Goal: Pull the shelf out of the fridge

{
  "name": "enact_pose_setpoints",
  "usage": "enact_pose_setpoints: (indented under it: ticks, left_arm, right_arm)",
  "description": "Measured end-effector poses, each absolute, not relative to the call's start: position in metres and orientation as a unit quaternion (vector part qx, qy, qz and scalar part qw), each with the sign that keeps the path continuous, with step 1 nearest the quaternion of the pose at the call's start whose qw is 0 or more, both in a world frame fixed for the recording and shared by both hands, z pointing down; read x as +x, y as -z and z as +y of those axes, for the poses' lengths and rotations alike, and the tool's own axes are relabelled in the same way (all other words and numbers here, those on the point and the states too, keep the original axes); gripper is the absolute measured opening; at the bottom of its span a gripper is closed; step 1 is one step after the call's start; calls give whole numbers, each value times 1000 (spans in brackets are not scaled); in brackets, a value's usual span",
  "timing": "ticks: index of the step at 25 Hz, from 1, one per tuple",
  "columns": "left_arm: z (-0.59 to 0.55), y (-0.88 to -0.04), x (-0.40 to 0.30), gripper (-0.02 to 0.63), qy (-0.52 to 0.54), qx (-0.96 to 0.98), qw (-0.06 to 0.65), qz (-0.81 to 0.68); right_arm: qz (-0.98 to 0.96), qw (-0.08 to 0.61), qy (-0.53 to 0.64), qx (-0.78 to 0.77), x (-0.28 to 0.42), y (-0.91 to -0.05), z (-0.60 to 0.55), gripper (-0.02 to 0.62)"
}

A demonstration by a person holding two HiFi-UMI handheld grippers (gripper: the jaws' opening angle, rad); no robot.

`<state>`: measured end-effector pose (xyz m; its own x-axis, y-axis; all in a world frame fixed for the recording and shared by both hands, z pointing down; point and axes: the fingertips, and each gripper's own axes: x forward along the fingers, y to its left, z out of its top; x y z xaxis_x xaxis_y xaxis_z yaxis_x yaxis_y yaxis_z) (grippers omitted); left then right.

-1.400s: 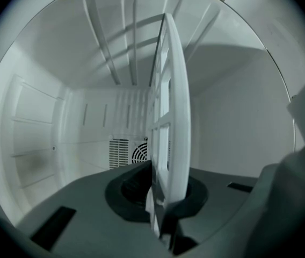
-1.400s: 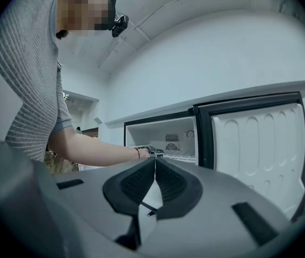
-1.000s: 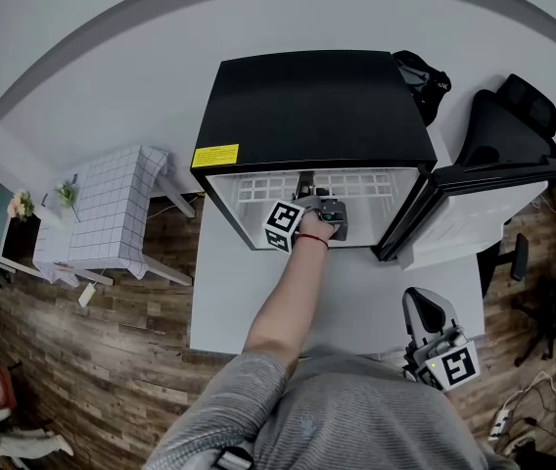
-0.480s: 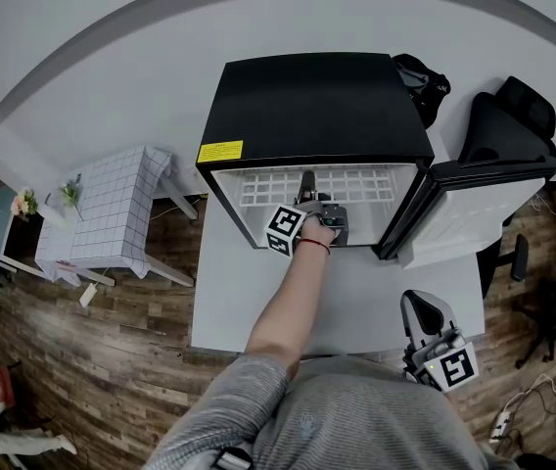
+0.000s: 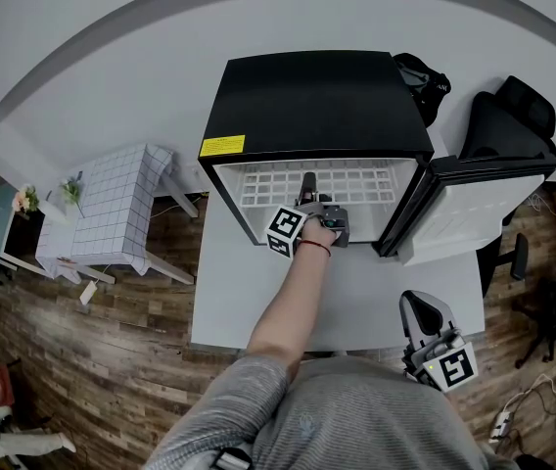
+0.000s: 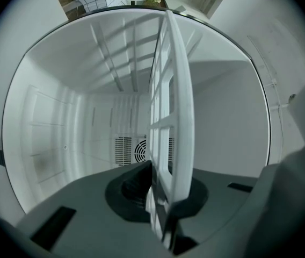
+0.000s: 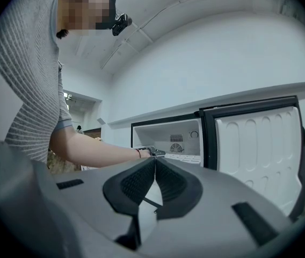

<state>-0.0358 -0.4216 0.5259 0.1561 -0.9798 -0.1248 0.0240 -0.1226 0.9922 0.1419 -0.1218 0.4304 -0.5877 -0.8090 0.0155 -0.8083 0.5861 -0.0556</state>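
A black mini fridge (image 5: 317, 106) stands open on a white platform, its door (image 5: 474, 204) swung out to the right. The white grid shelf (image 5: 317, 184) sticks partly out of the opening. My left gripper (image 5: 307, 190) reaches in at the shelf's front middle and is shut on its front bar. In the left gripper view the shelf (image 6: 173, 117) runs edge-on away from the left gripper (image 6: 160, 200), whose pads pinch it. My right gripper (image 5: 433, 341) hangs low at the right by the person's body. It is shut and empty in its own view (image 7: 155, 168), where the fridge (image 7: 168, 138) shows beyond it.
The fridge's white inside has a fan vent (image 6: 135, 150) on the back wall. The white platform (image 5: 376, 302) extends in front of the fridge. A small grid-patterned table (image 5: 112, 213) stands at the left, a black office chair (image 5: 513, 116) at the right, a dark bag (image 5: 420, 76) behind the fridge.
The shelf has slid farther out of the fridge, with more of its grid showing in the head view. The left gripper has kept its hold; the right gripper has barely moved.
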Motion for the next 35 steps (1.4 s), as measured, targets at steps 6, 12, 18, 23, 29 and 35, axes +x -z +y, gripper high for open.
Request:
enact_pose_setpoints:
  ticks: [6,12,18,23,29,35]
  left_arm:
    - [-415,-527,-37,32,494,563,511,-423]
    - [-405,-527,-36,32,494,563,512,-421]
    - [-396,-526,-36,32,495,562,513,-419]
    - [-387,-527,-36,32,494,561,516,-417]
    - [-380,-526,-36,32,494,563,516,-416]
    - [-373,-526,-35,32,492,564,517,-415]
  right_arm:
    - [892,6,29,-451,139,-429,-120,14]
    - [893,10,28,-449,138,-429,-117,14]
    - [894,14,27,-447,137,-428,-116,14]
    - [895,15,26,-445,135,-429,-113,14]
    - [896,16,24,-442,133,-428,-111,14]
    - [897,17,24,-442,134,-427,-109,14]
